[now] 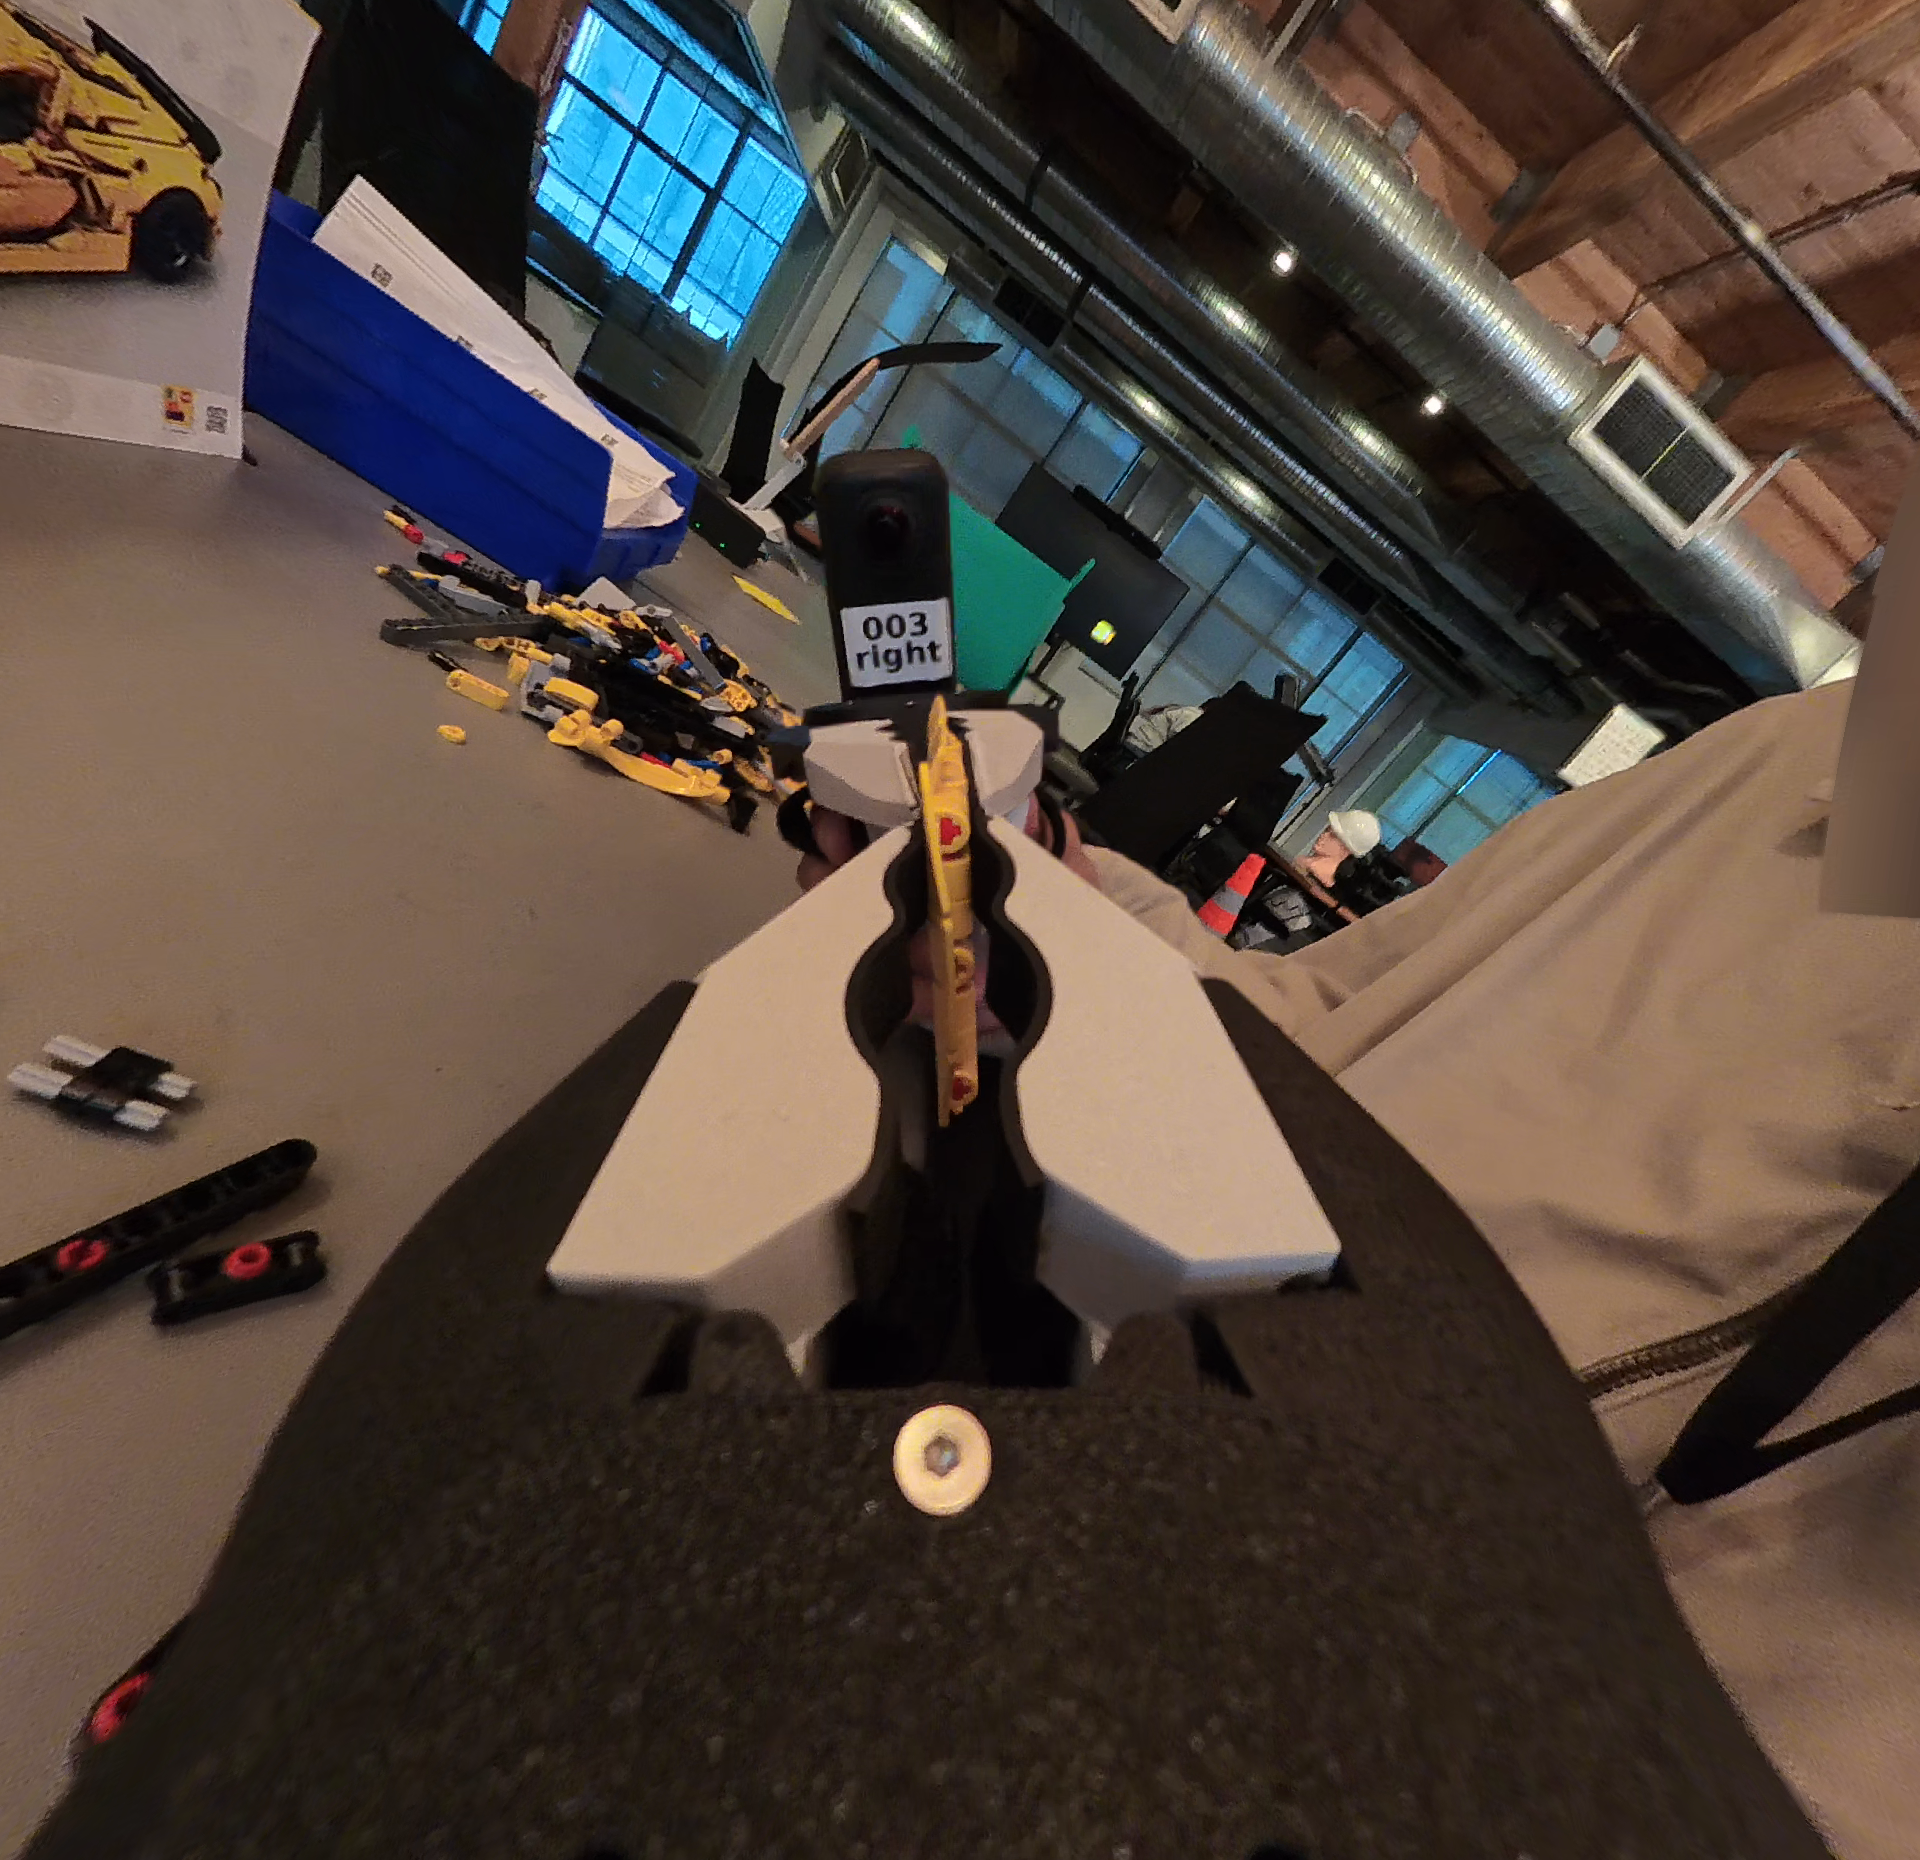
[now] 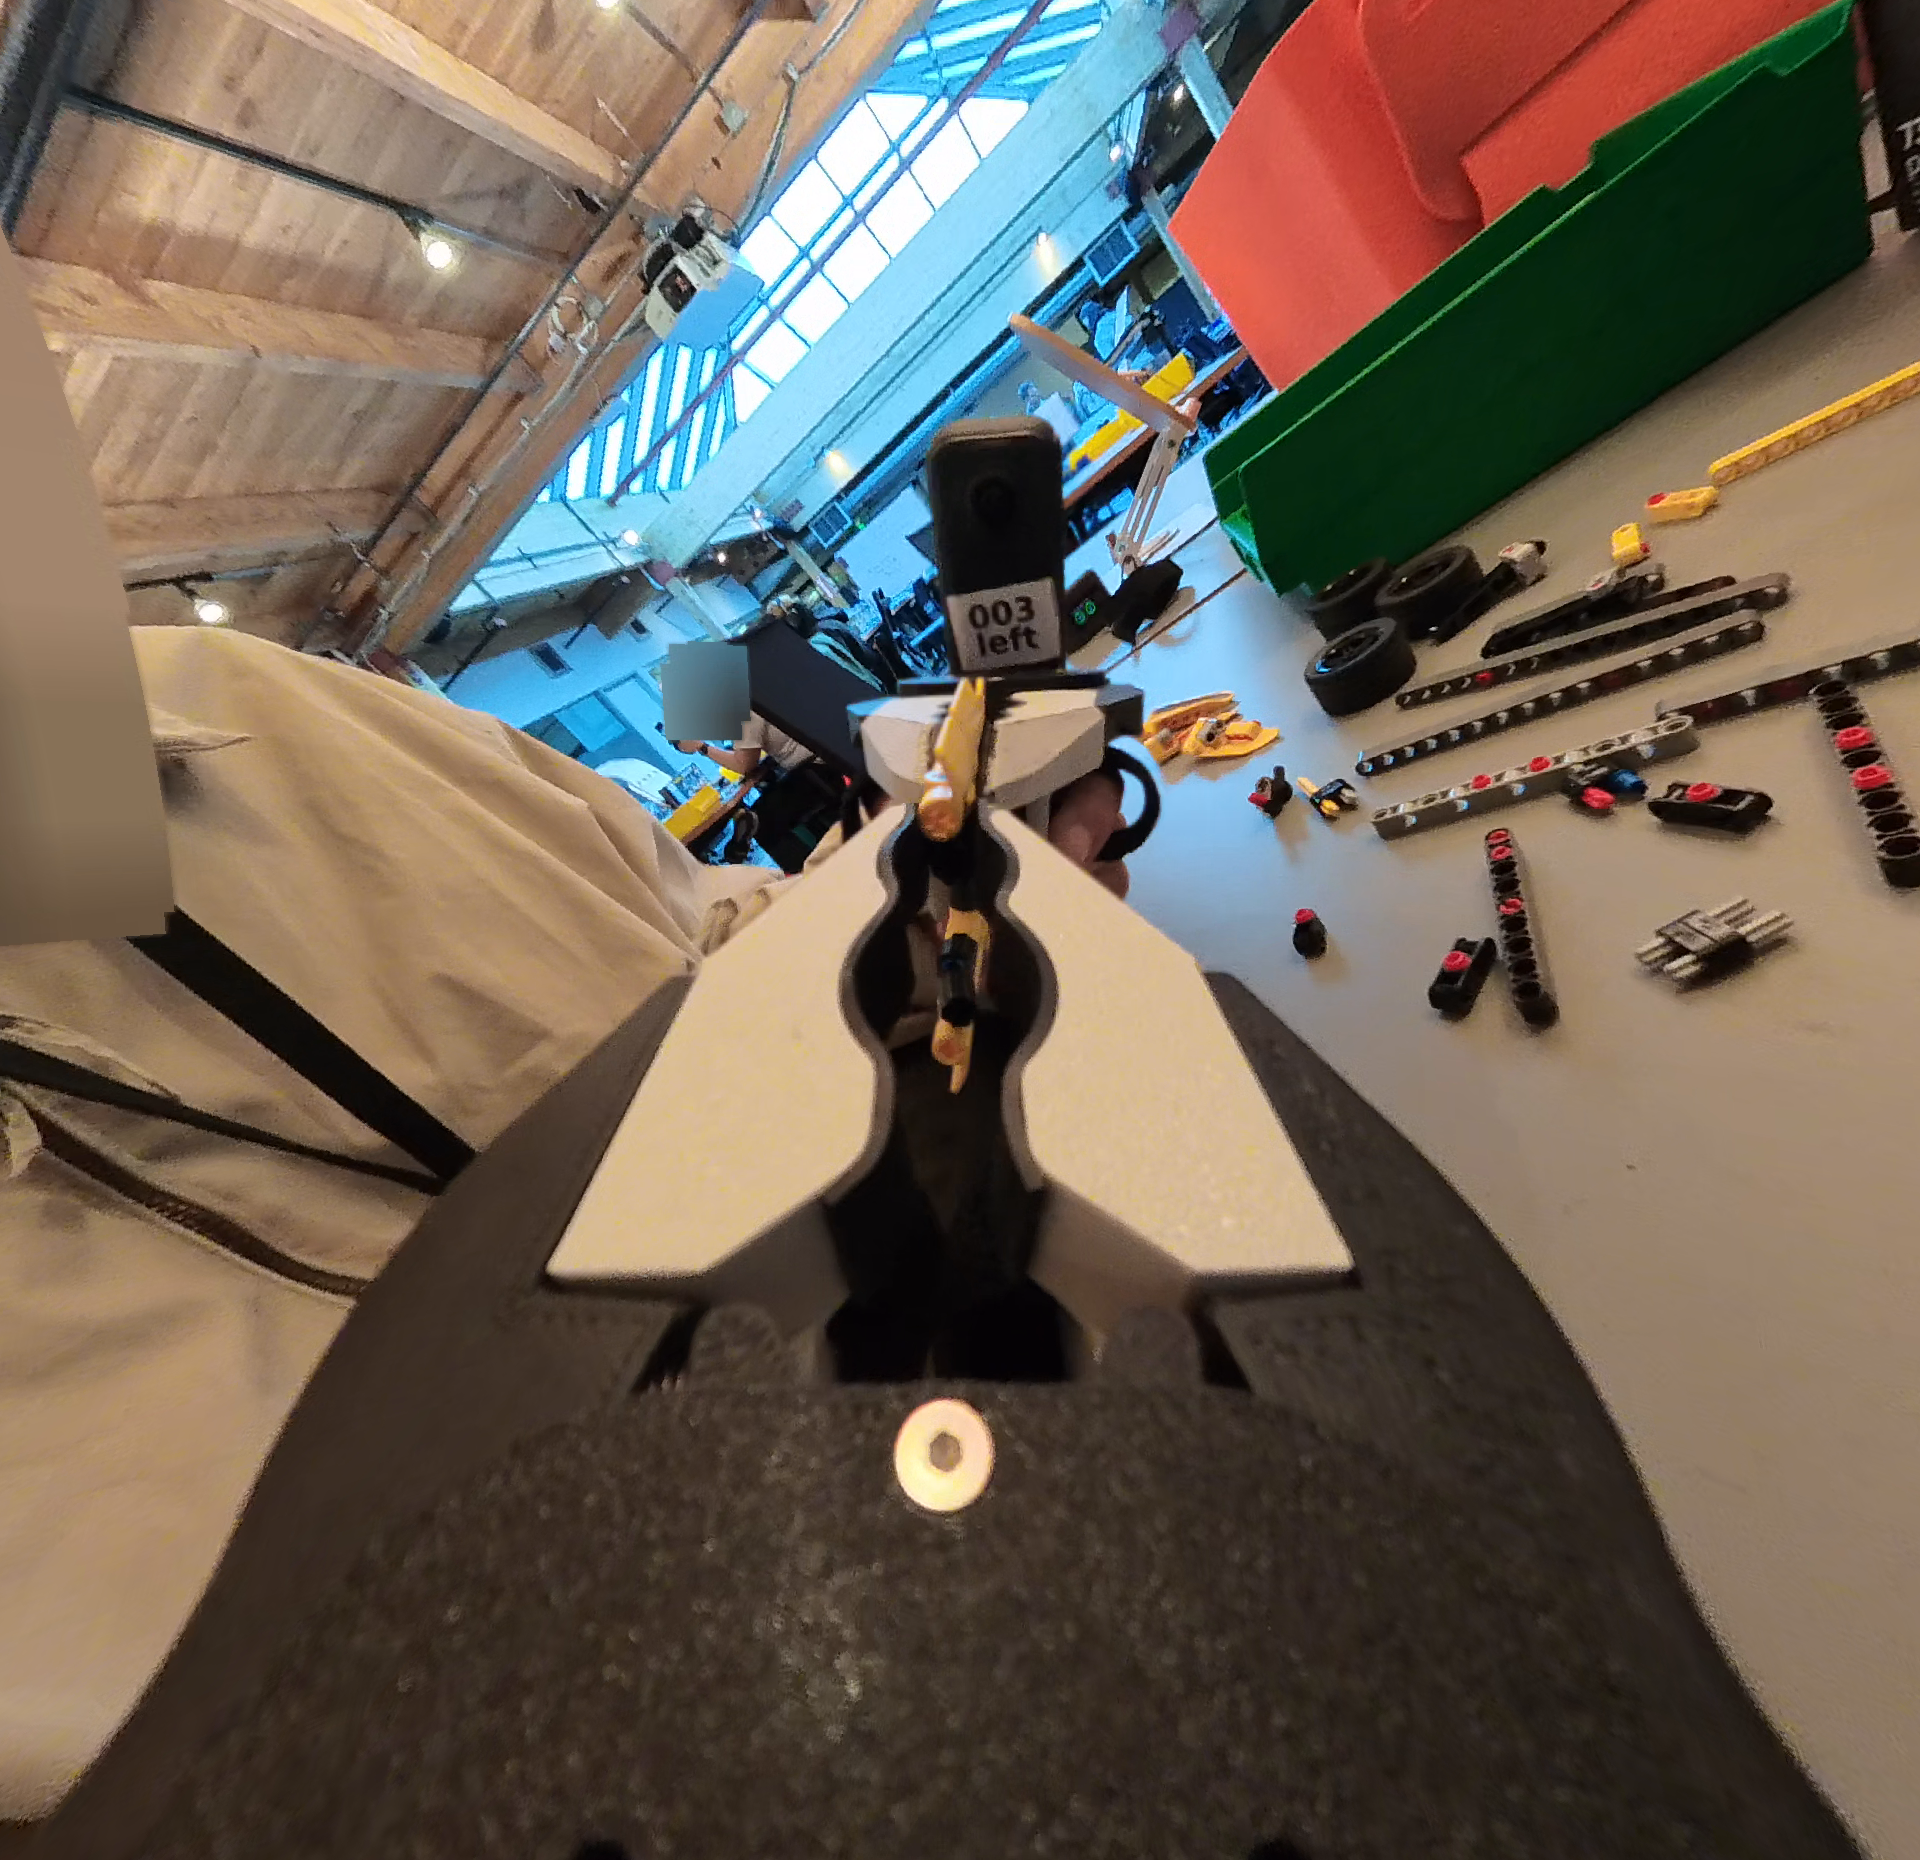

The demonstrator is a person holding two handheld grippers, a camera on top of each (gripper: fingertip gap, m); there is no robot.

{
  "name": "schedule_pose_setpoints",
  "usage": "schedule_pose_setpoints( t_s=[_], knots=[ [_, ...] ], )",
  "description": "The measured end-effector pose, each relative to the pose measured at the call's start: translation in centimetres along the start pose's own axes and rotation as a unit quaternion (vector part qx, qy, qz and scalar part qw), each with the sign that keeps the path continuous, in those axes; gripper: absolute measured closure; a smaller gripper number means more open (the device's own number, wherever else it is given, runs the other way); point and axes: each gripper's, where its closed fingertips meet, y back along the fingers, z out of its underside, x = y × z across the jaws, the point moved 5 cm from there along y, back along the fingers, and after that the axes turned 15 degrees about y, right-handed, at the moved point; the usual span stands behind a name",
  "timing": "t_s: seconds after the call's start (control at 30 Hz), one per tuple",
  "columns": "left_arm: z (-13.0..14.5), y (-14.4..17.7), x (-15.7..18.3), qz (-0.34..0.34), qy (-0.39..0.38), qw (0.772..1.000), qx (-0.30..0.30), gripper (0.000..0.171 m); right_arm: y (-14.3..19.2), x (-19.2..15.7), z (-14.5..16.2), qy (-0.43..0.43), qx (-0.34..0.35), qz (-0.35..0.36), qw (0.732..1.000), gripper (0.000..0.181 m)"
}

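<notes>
My left gripper point(image 1: 945, 849) is shut on a thin yellow beam with red pins point(image 1: 951, 937), held upright between its white fingers above the grey table point(image 1: 312, 875). The right gripper point(image 1: 925, 761) faces it closely and pinches the same beam's far end. In the right wrist view, my right gripper point(image 2: 940, 839) is shut on a yellow part with black and blue pins point(image 2: 961, 1021). The left gripper point(image 2: 977, 745) sits just beyond, closed on the yellow piece's far end. Whether this is one assembly or two joined parts is unclear.
A pile of yellow and black parts point(image 1: 644, 688), a blue bin point(image 1: 416, 397) and a booklet showing a yellow car point(image 1: 104, 200) lie left. Black beams with red pins point(image 1: 156, 1228) are near. A green bin point(image 2: 1538, 387), black wheels point(image 2: 1382, 615) and long grey beams point(image 2: 1579, 688) lie right. A person's beige clothing point(image 2: 364, 875) is close.
</notes>
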Motion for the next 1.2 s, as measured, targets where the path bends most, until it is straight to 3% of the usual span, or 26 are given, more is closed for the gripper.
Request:
schedule_pose_setpoints(
  t_s=[0.17, 0.2, 0.27, 0.3, 0.37, 0.4, 0.47, 0.53, 0.67, 0.83, 0.93, 1.03, 1.1, 1.2],
  knots=[
    [-0.2, 0.6, 0.3, 0.005, -0.005, 1.0, 0.014, 0.166, 0.2, -0.2, 0.1, 0.021, -0.012, 0.0, 1.0, 0.174],
    [-1.7, 2.5, 0.3, 0.029, 0.017, 0.997, 0.072, 0.165, 2.9, 0.5, -1.7, 0.003, 0.085, 0.015, 0.996, 0.174],
    [-5.0, 8.3, -1.6, 0.018, 0.068, 0.974, 0.215, 0.166, 12.1, 2.4, -4.5, -0.034, 0.213, 0.088, 0.972, 0.176],
    [-5.3, 8.7, -1.8, -0.004, 0.054, 0.974, 0.22, 0.167, 13.8, 2.9, -4.7, -0.004, 0.181, 0.145, 0.973, 0.175],
    [-3.4, 4.4, -1.0, -0.023, 0.013, 0.991, 0.129, 0.164, 11.1, 3.3, -3.4, 0.049, 0.051, 0.181, 0.981, 0.174],
    [-2.7, 2.8, -0.9, -0.019, 0.011, 0.994, 0.103, 0.165, 9.1, 4.0, -1.7, 0.033, -0.019, 0.173, 0.984, 0.174],
    [-2.5, 2.1, -1.3, -0.017, 0.026, 0.996, 0.085, 0.165, 7.3, 5.4, 1.9, 0.038, -0.175, 0.222, 0.958, 0.173],
    [-2.6, 2.5, -1.3, -0.008, 0.038, 0.995, 0.09, 0.165, 7.3, 5.7, 2.8, 0.087, -0.231, 0.262, 0.933, 0.173],
    [-2.0, 2.2, -1.3, -0.008, 0.044, 0.996, 0.075, 0.165, 8.1, 6.5, 3.7, 0.029, -0.235, 0.266, 0.934, 0.173],
    [-2.0, 2.2, -1.6, -0.004, 0.063, 0.995, 0.076, 0.165, 8.1, 6.6, 4.3, 0.041, -0.262, 0.271, 0.925, 0.172],
    [-1.9, 2.1, -1.3, -0.003, 0.054, 0.996, 0.074, 0.165, 8.4, 7.2, 4.4, 0.042, -0.276, 0.291, 0.915, 0.153],
    [-2.0, 2.2, -1.1, 0.002, 0.051, 0.996, 0.078, 0.165, 8.5, 6.7, 2.7, 0.098, -0.241, 0.319, 0.911, 0.135],
    [-2.0, 2.1, -0.9, 0.006, 0.044, 0.996, 0.074, 0.165, 6.4, 4.7, 1.6, 0.109, -0.191, 0.25, 0.943, 0.132],
    [-1.7, 1.7, -0.6, 0.0, 0.025, 0.998, 0.061, 0.165, 1.5, 0.7, 0.8, 0.027, -0.084, 0.062, 0.994, 0.14]
  ],
)
